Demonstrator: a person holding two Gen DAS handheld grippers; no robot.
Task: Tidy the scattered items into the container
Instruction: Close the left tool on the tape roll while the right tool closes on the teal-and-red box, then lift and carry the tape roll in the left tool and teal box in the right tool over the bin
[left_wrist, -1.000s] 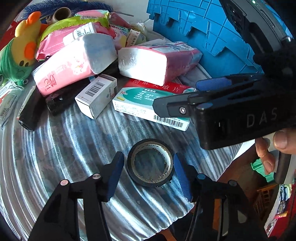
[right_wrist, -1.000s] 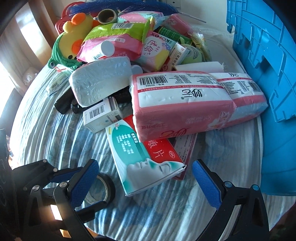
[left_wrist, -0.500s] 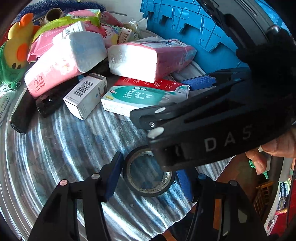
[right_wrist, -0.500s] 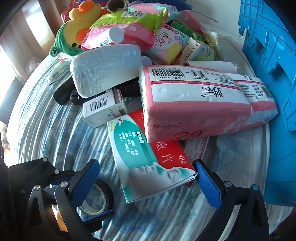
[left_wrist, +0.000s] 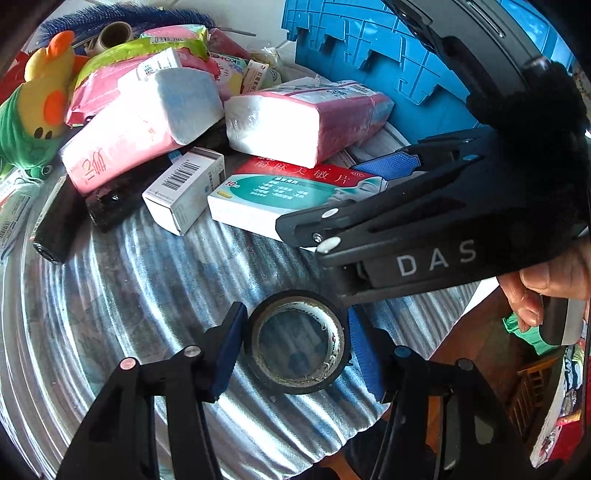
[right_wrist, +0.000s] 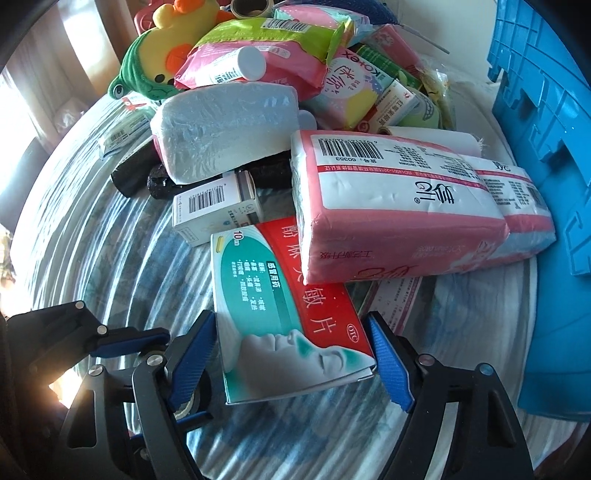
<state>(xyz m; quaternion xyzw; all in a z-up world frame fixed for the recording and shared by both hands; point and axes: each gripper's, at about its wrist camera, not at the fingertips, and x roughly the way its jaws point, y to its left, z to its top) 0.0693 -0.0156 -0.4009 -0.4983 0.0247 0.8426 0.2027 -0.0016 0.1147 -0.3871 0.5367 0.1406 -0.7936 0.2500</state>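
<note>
A black tape roll (left_wrist: 297, 347) lies flat on the striped blue cloth (left_wrist: 122, 280). My left gripper (left_wrist: 295, 345) straddles it with both blue pads against its rim. A red and teal medicine box (right_wrist: 284, 314) lies under the pink tissue pack (right_wrist: 391, 206). My right gripper (right_wrist: 291, 354) is around the box's near end, its pads close to both sides; I cannot tell if they touch. The right gripper also shows in the left wrist view (left_wrist: 347, 192). The blue crate (right_wrist: 546, 184) stands at the right.
A pile sits behind: a white barcode box (right_wrist: 214, 210), a pale tissue pack (right_wrist: 229, 129), black tubes (left_wrist: 66, 218), a plush duck (right_wrist: 166, 48), pink and green packets (right_wrist: 266, 48) and a brown tape roll (left_wrist: 114, 33). The table edge is near my right hand (left_wrist: 554, 284).
The left gripper's pads closed in onto the tape roll. The right gripper moved forward and narrowed around the near end of the medicine box.
</note>
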